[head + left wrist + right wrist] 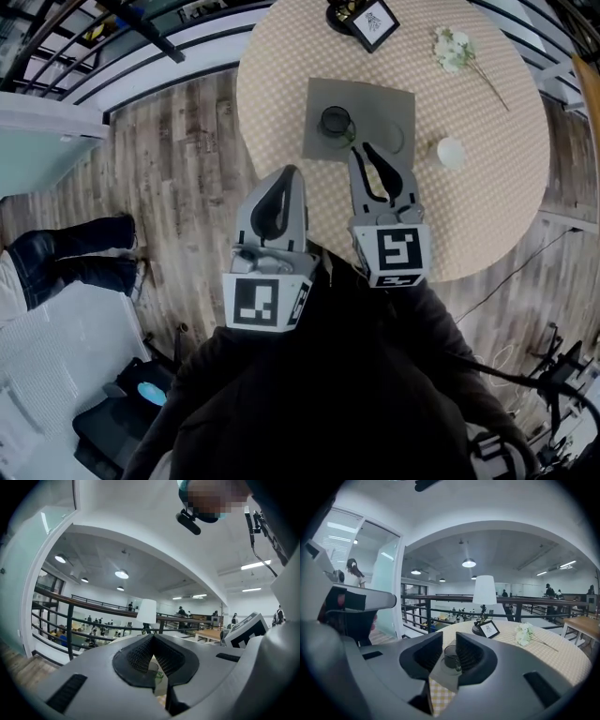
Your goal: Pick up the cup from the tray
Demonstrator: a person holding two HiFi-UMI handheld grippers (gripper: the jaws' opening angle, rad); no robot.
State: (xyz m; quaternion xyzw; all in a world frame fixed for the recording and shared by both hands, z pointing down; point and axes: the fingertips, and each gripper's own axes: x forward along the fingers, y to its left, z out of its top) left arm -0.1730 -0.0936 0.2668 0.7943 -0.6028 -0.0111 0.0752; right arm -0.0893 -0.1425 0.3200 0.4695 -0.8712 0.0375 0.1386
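Just ahead of my right gripper (361, 150), the dark cup (336, 122) stands on the grey tray (380, 101). My jaws are a narrow gap apart, lined up on it, gripping nothing. Alongside, my left gripper (287, 175) is pinched together, empty, at the table (487, 187) edge.

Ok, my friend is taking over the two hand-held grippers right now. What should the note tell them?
Left hand-held gripper: jaws shut, nothing in them.
Right hand-held gripper: jaws a little apart and empty. It is aimed at the cup, with its tips by the tray's near edge.
Cup: upright on the grey tray on the round table, not touched.
Done: nothing is gripped or lifted yet.
Left: get the right jaws around the cup, close them and lift it off the tray.
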